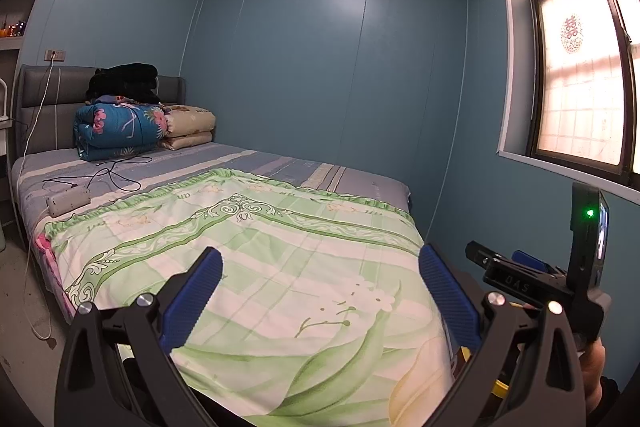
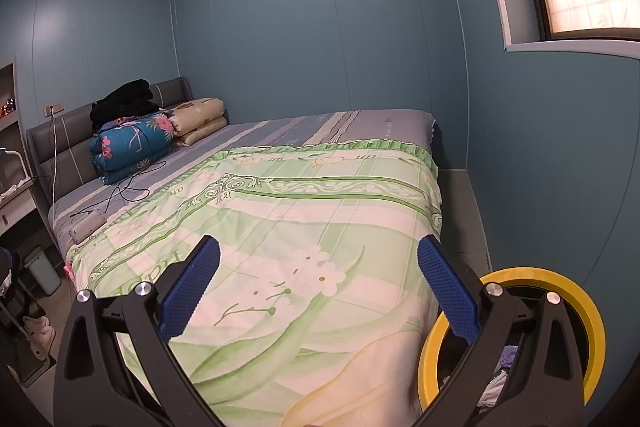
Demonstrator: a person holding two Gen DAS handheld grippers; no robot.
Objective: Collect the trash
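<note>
Both tongs, left gripper (image 1: 320, 291) and right gripper (image 2: 318, 287), gape apart, holding nothing above the green floral bedspread (image 2: 304, 211). Yellow-rimmed trash bin (image 2: 592, 331) sits beside the right gripper's right finger, against blue walls (image 2: 360, 27).

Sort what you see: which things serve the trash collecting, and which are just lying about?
For the job: bin, left gripper, right gripper.

Lying about: quilts, black clothes, power strip, cables, green sheet.
</note>
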